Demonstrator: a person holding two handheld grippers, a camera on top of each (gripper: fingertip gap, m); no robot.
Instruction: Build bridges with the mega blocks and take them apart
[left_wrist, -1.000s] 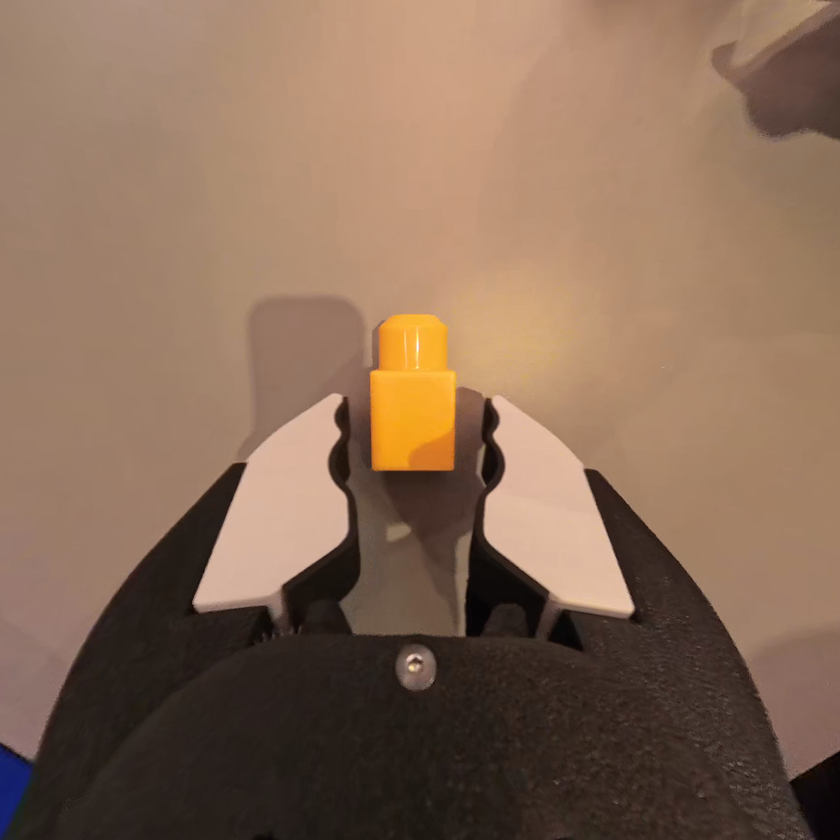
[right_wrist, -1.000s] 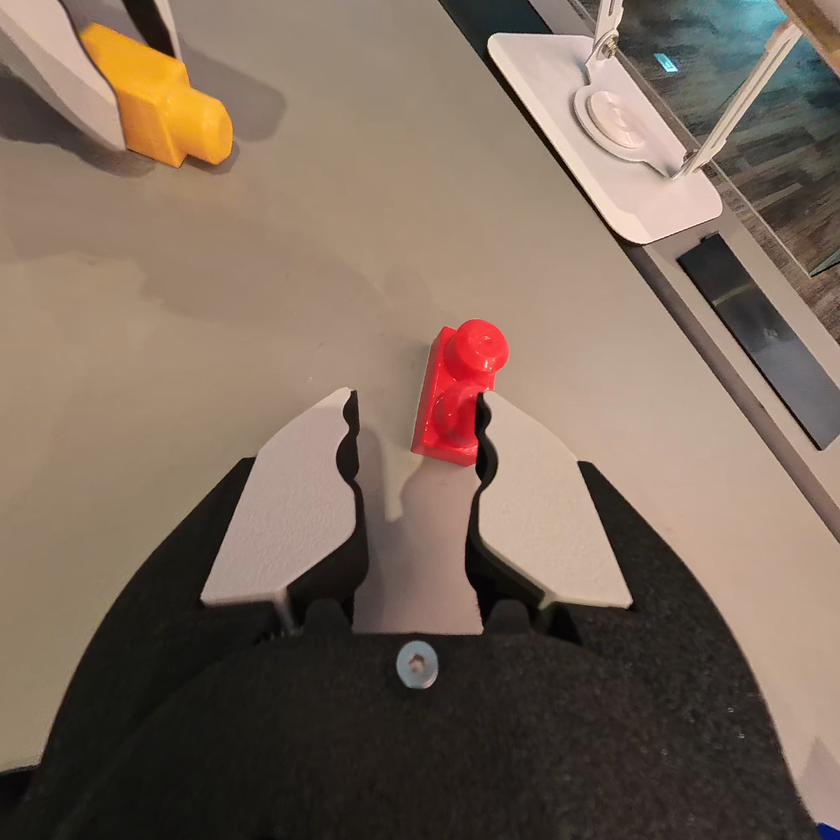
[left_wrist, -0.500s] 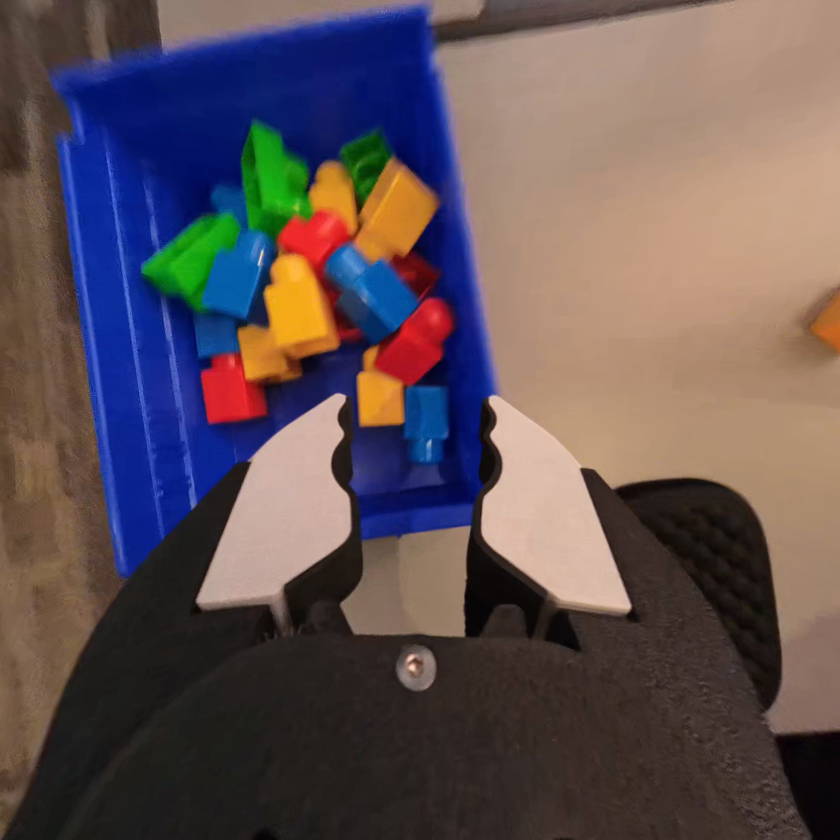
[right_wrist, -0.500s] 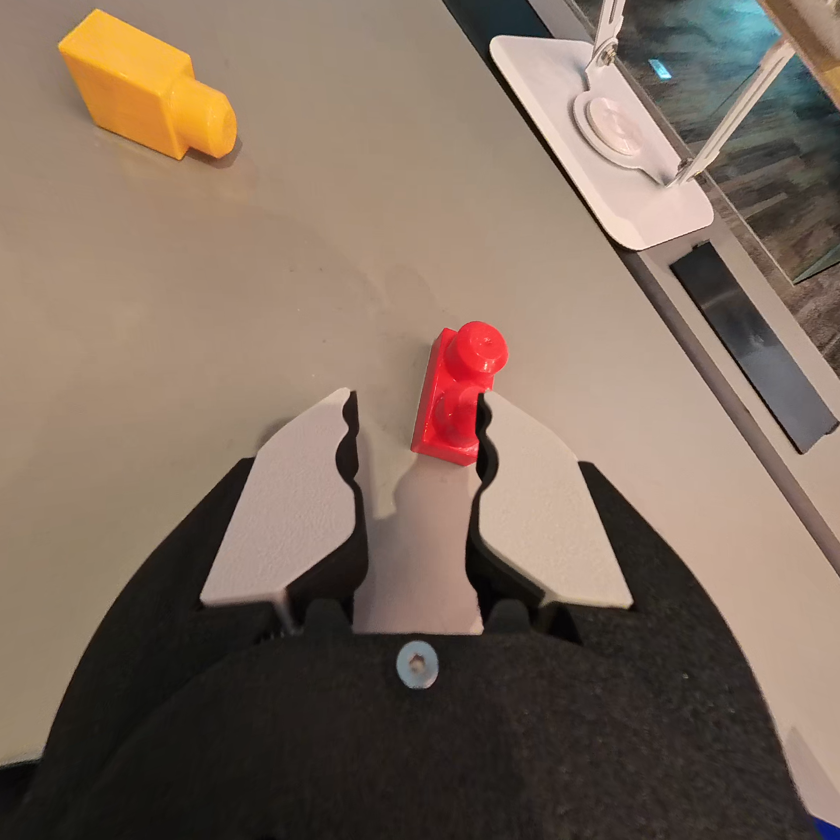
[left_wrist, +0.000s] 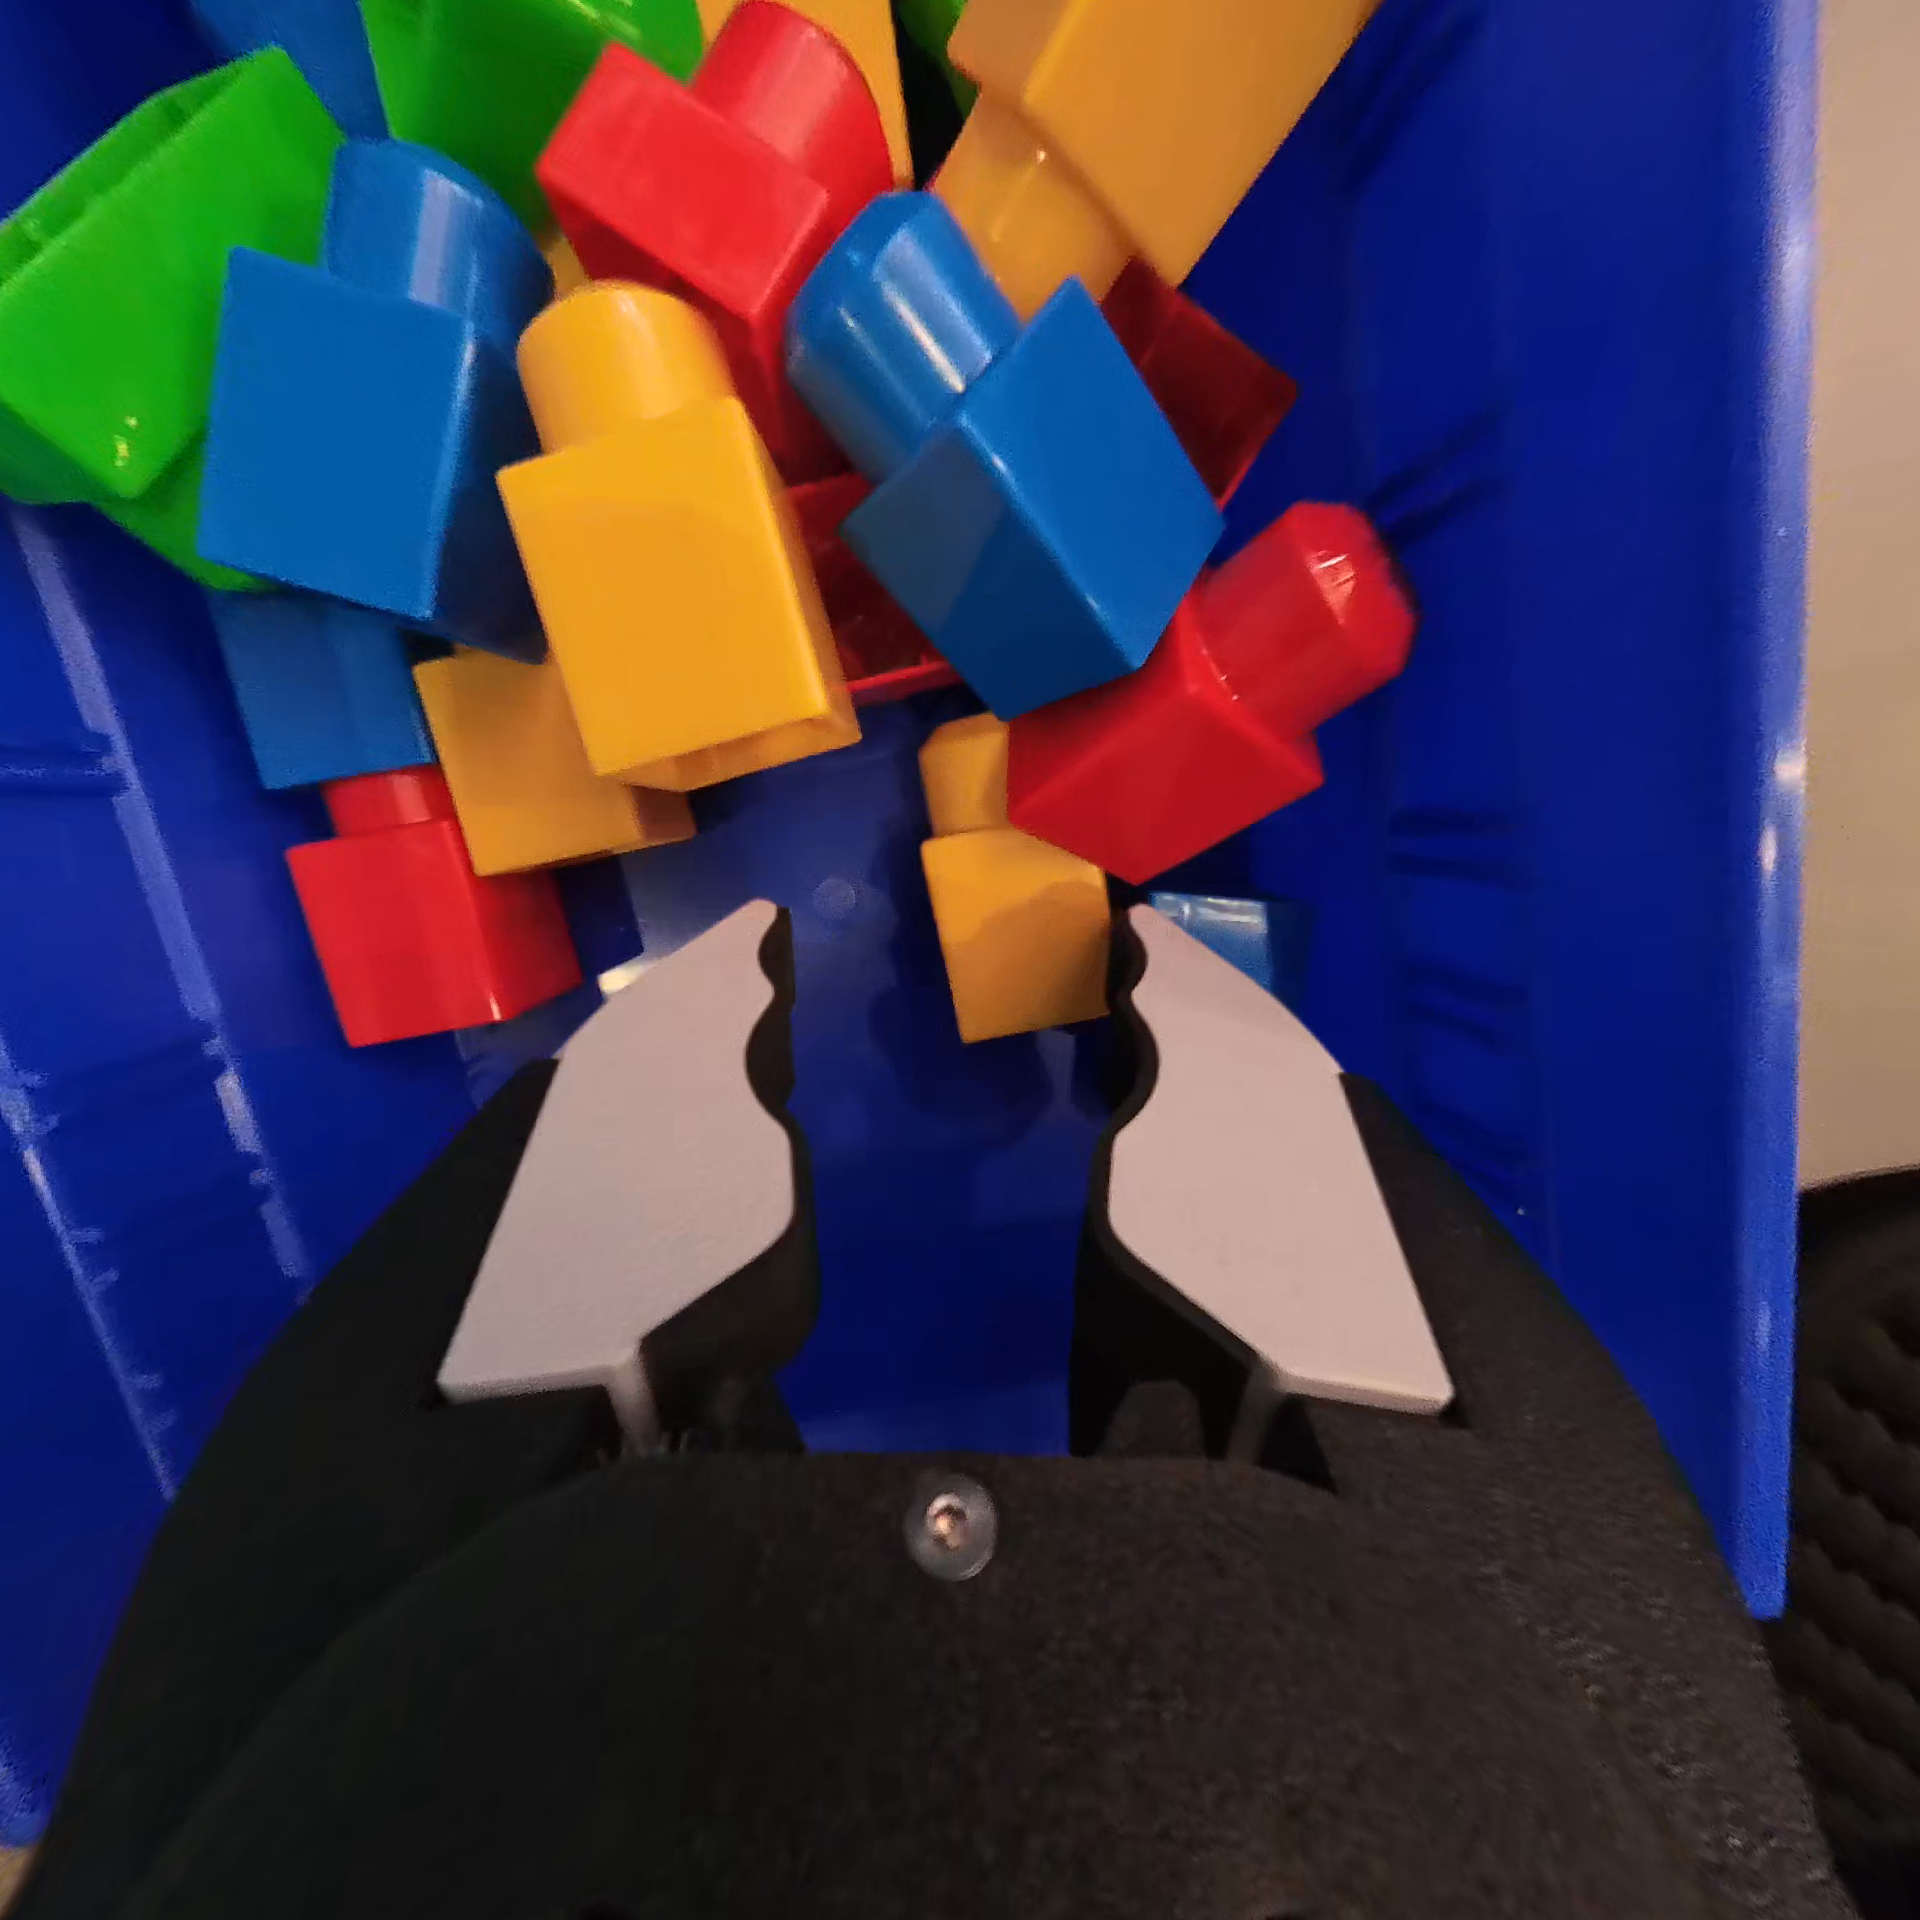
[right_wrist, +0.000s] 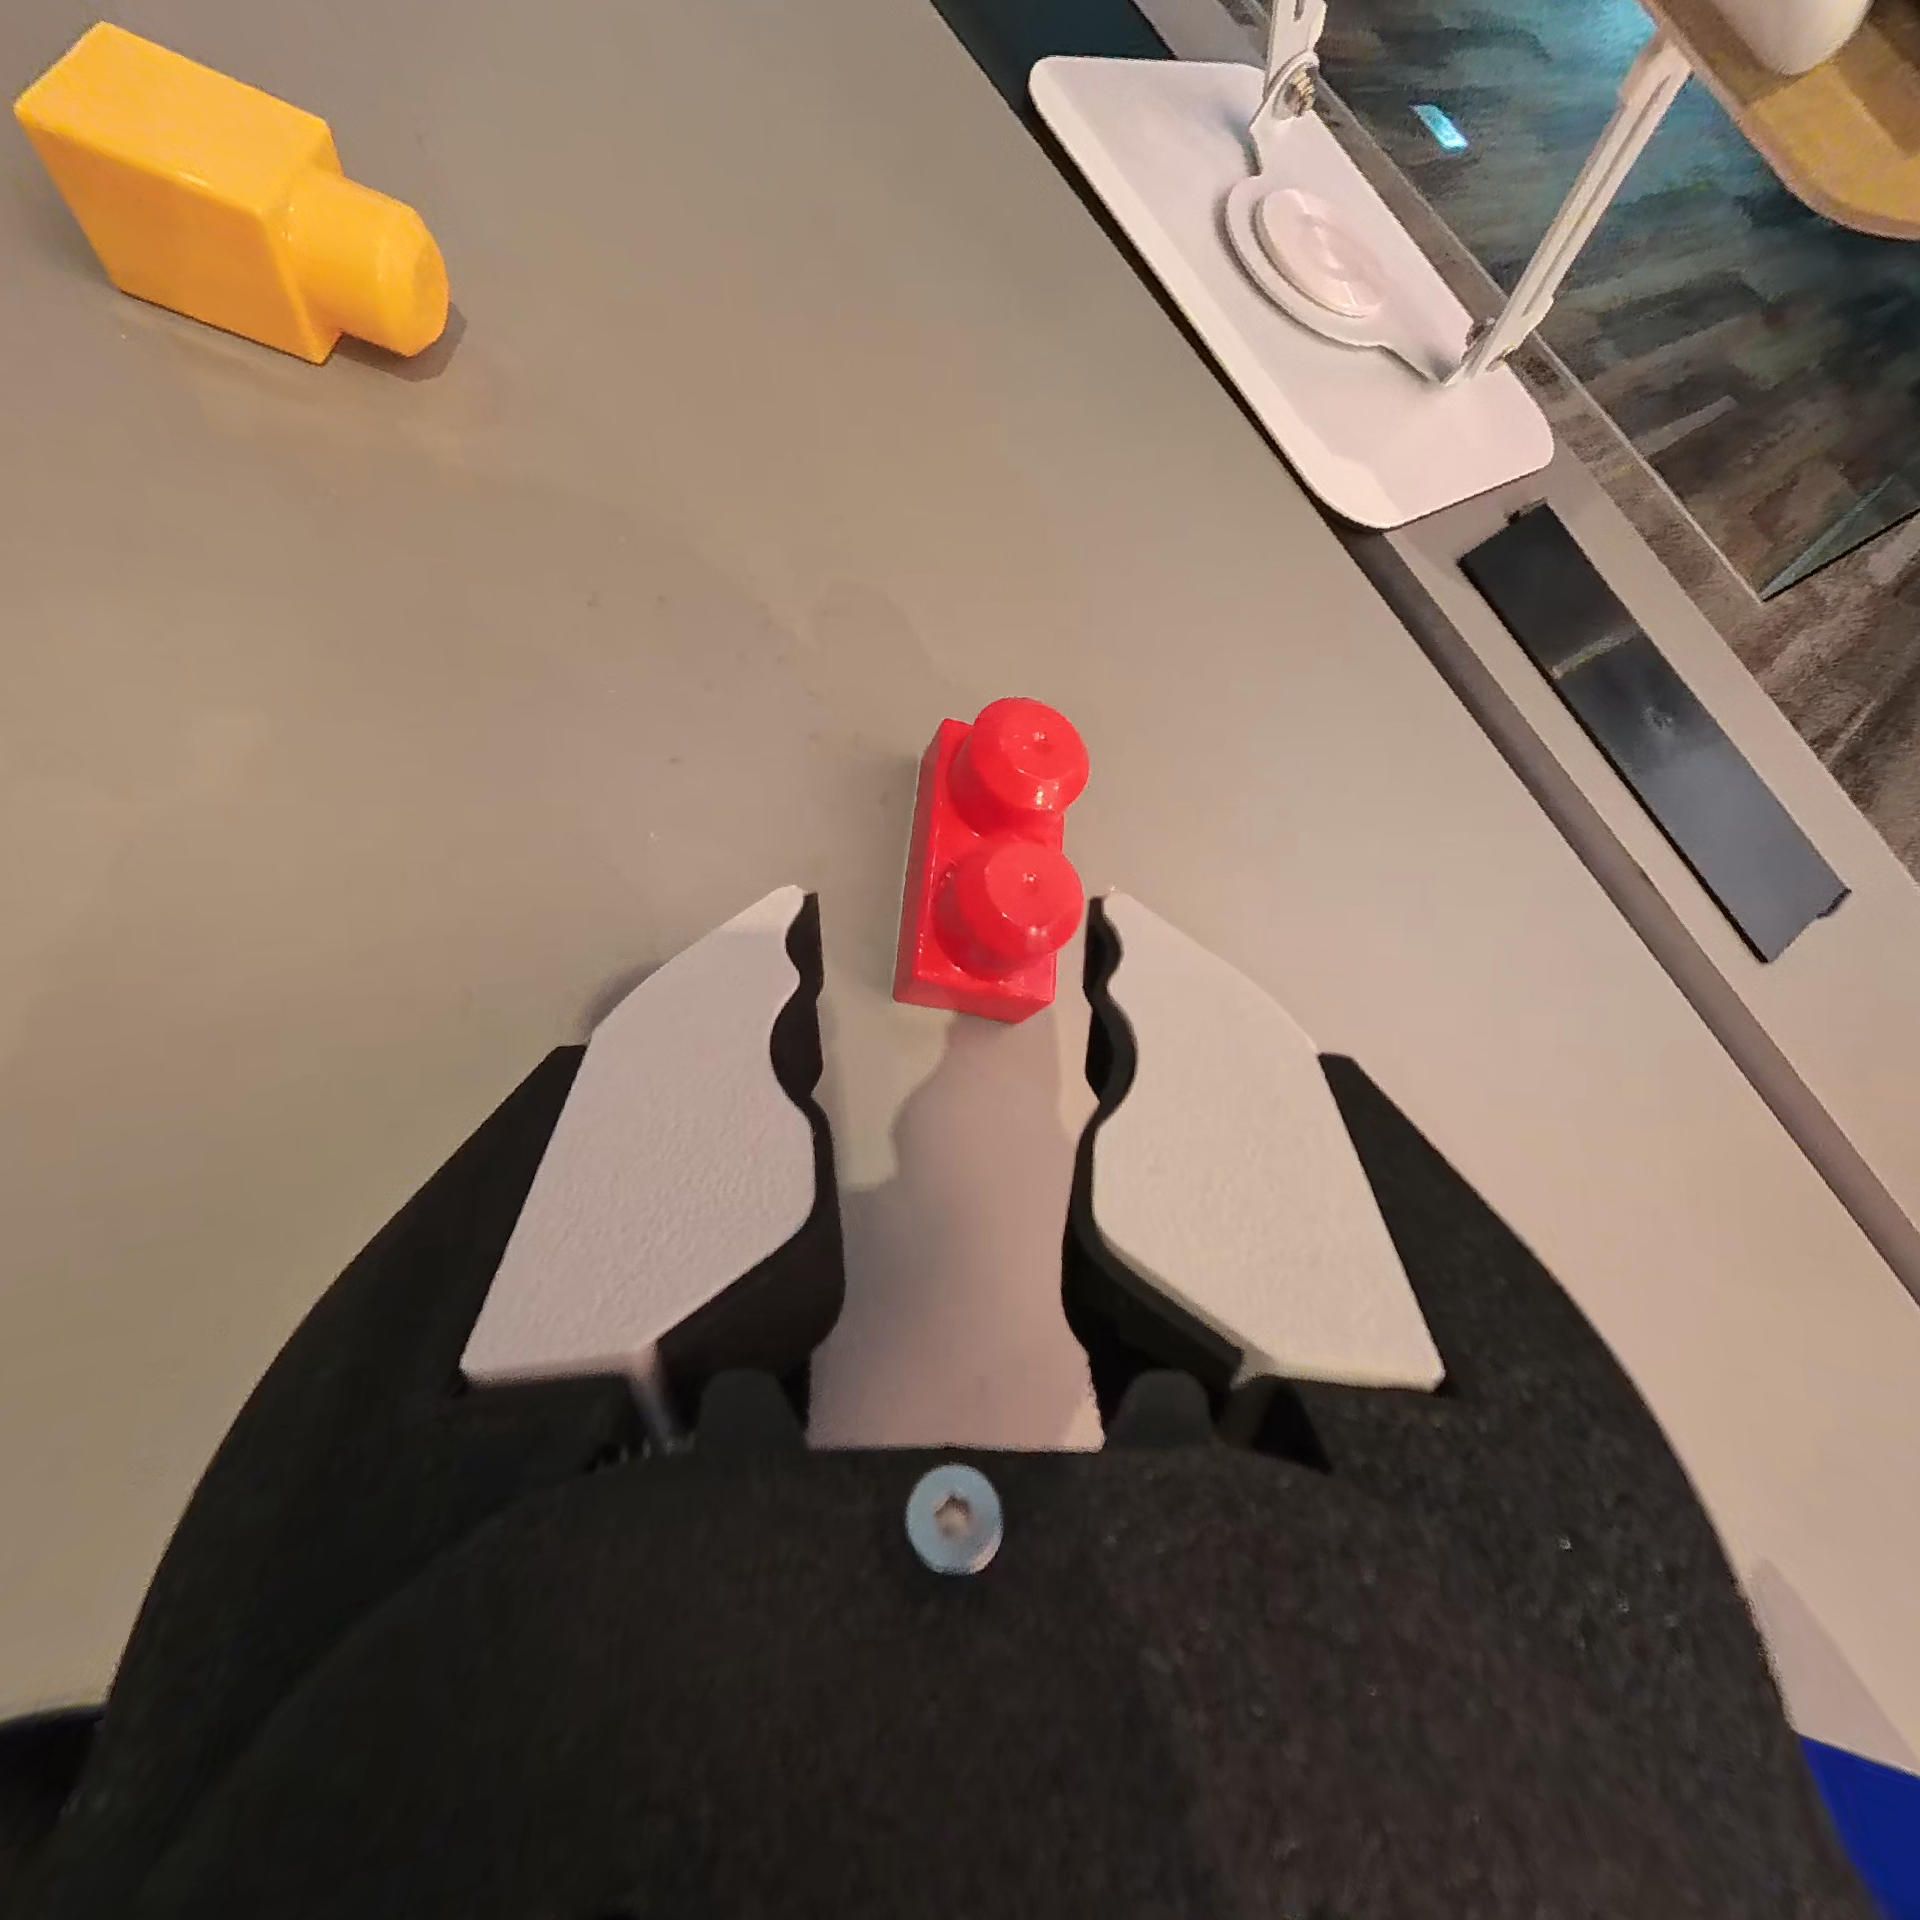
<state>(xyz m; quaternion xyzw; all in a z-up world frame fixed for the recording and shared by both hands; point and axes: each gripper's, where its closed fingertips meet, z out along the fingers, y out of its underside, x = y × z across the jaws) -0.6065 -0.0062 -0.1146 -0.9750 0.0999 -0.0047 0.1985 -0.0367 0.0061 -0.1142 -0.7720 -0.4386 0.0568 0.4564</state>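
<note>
- Blue bin (left_wrist: 1621, 644): heaped with red, yellow, blue, green blocks (left_wrist: 675, 582).
- Left gripper (left_wrist: 951, 935): spread wide, empty, inside bin.
- Right gripper (right_wrist: 951, 914): parted, empty, over 2-stud red block (right_wrist: 982, 883).

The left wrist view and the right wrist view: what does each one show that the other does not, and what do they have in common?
Only the left wrist view shows the blue bin filled with mixed blocks, with a small yellow block just ahead of the open left gripper.

Only the right wrist view shows the grey table, a flat red two-stud block, a yellow block lying on its side and a white stand base.

Both show an open, empty gripper; the right gripper holds nothing.
</note>
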